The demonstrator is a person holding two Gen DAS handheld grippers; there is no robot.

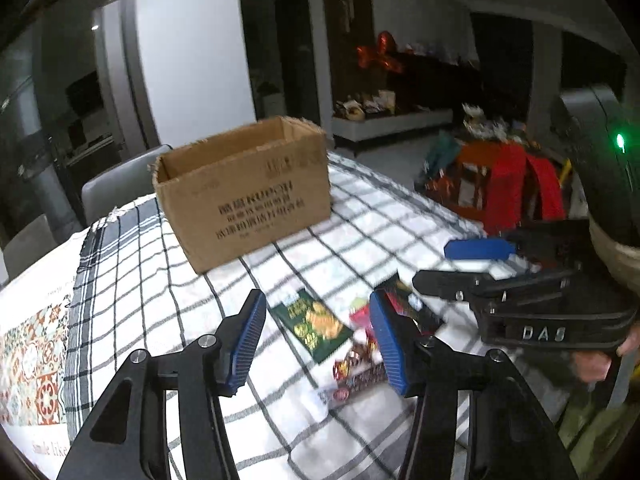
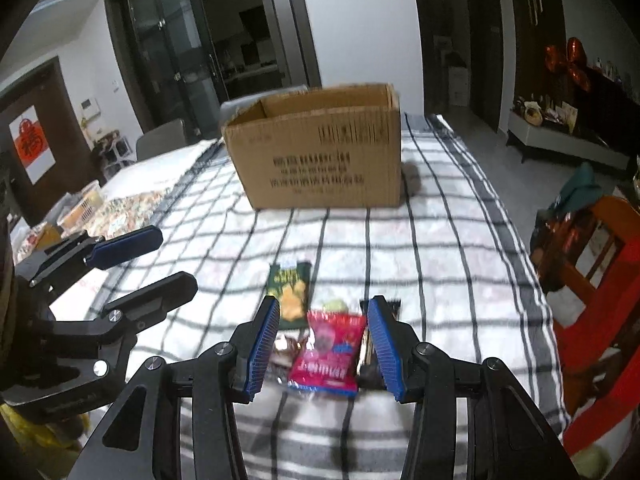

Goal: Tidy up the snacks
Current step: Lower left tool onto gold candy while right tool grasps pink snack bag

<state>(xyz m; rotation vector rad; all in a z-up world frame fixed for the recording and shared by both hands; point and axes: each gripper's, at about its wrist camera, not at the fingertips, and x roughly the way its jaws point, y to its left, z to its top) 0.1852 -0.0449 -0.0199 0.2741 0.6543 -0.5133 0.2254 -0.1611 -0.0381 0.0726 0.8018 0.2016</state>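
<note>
Snacks are lying in a loose cluster on the checked cloth of the desk (image 2: 440, 248), near its front edge: a green chip packet (image 2: 291, 293), a red packet (image 2: 330, 354) just beside it, and a few darker wrappers (image 1: 360, 372) touching or overlapping them that are too blurred to name. Behind them, well apart, an open cardboard box (image 2: 320, 148) is standing upright with its mouth up — probably where the packets are meant to end up, which would explain why it is sitting clear of the pile with bare cloth between.

Both claws are tilting down toward the cluster. The right claw (image 2: 324, 350) is framing the red packet between its blue pads, jaws partly open and gripping nothing; whether the pads are touching the wrapper I cannot tell. The left claw (image 1: 316, 344) is hanging over the green packet, jaws also partly open and empty. In the left wrist view the right claw is seen from the side, a hand (image 1: 600, 360) holding its grip — the two tools are sitting close together, so crowding looks like the main risk.
</note>
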